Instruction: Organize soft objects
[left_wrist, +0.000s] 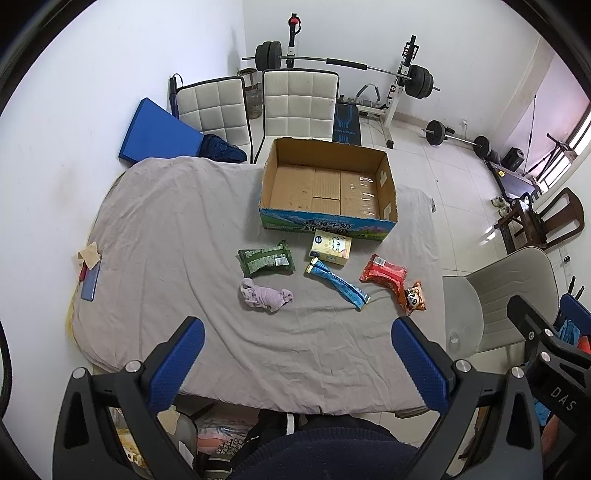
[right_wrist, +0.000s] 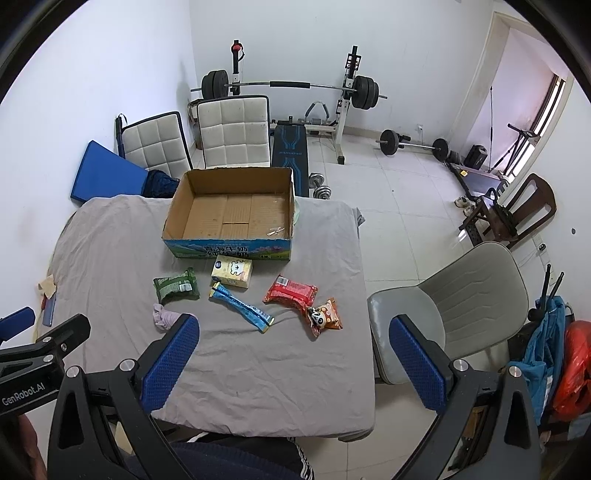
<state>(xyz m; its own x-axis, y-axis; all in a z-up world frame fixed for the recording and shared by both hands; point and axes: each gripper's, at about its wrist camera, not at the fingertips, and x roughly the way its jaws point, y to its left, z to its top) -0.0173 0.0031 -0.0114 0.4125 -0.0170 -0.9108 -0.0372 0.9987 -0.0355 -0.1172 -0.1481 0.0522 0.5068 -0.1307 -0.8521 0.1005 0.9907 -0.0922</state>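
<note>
An open, empty cardboard box (left_wrist: 328, 184) (right_wrist: 232, 218) stands at the far side of a table covered with a grey sheet (left_wrist: 184, 229) (right_wrist: 280, 362). In front of it lie a green packet (left_wrist: 266, 258) (right_wrist: 176, 285), a yellow tissue pack (left_wrist: 331, 246) (right_wrist: 232, 274), a blue tube-like packet (left_wrist: 337, 283) (right_wrist: 242, 307), a red packet (left_wrist: 384, 274) (right_wrist: 291, 291), an orange panda packet (left_wrist: 414, 298) (right_wrist: 325, 314) and a crumpled lilac cloth (left_wrist: 265, 296) (right_wrist: 165, 316). My left gripper (left_wrist: 297, 332) and right gripper (right_wrist: 293, 328) are open and empty, above the table's near edge.
A phone and a tan paper (left_wrist: 89, 264) lie at the table's left edge. A grey chair (right_wrist: 454, 299) stands right of the table. Two white chairs (left_wrist: 258, 107), a blue mat (left_wrist: 157, 133) and a barbell bench (right_wrist: 295, 110) stand behind.
</note>
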